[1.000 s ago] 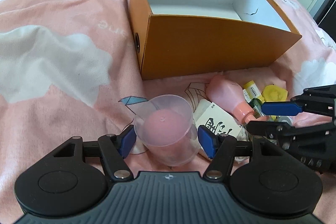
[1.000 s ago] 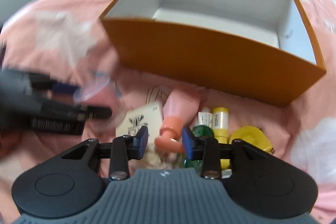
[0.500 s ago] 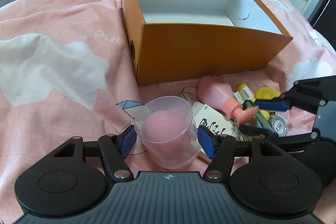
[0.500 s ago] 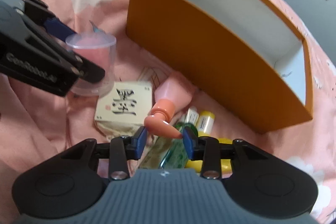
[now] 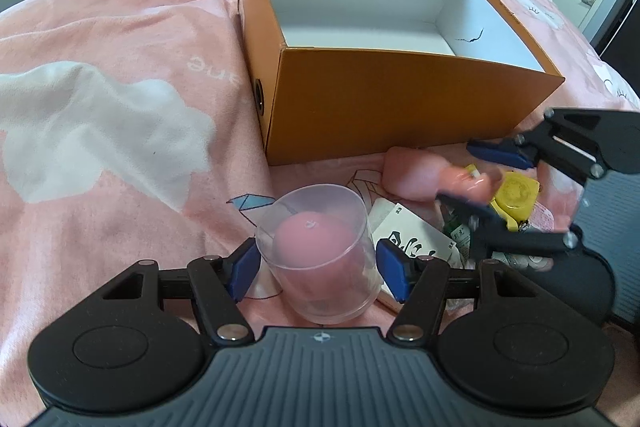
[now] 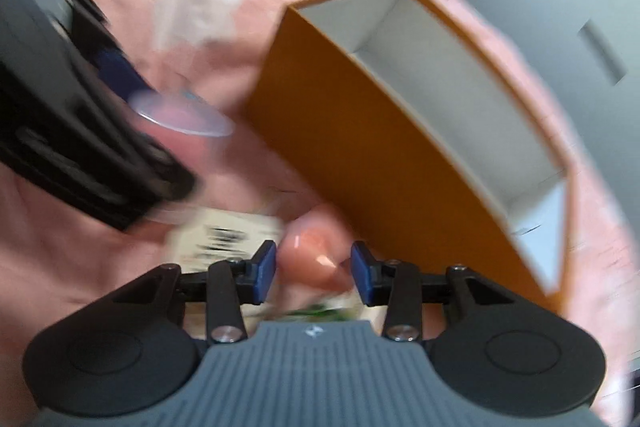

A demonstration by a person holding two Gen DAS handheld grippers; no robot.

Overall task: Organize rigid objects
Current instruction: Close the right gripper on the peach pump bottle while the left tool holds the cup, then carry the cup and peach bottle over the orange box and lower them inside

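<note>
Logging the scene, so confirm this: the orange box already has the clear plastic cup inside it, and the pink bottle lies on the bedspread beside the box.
Wrong about the cup. The left wrist view shows the clear plastic cup outside the orange box, between the left gripper pads. The pink bottle does lie on the bedspread.

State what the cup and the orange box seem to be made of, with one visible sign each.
Cup: probably clear, smooth plastic; the pink bedding shows through its wall. Orange box: likely matte cardboard; thin, flat walls with sharp folded corners and a white lining.

Both wrist views close, angled down; share orange box (image 5: 400, 111).
</note>
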